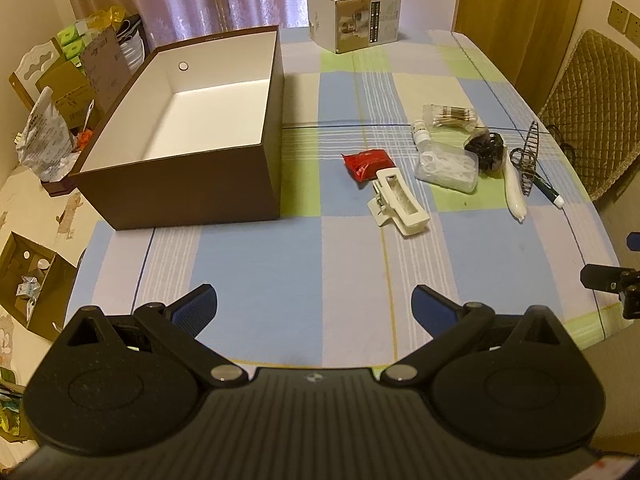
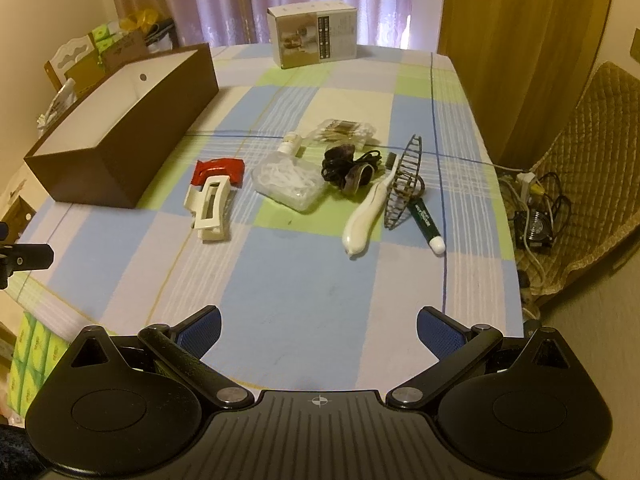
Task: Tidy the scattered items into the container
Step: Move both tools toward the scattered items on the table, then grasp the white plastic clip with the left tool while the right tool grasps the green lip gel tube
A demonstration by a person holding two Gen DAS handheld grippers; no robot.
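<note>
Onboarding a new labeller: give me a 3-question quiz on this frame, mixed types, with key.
1. True or false: the brown box already holds some of the scattered items.
2. Multiple choice: what touches the white hair clip? A) toothbrush B) red packet C) green pen
3. Fill in: both grippers, left and right, are ____ and hold nothing.

Key:
1. False. Its white inside is bare; the red packet, floss picks, toothbrush and green pen all lie on the tablecloth.
2. B
3. open
</note>
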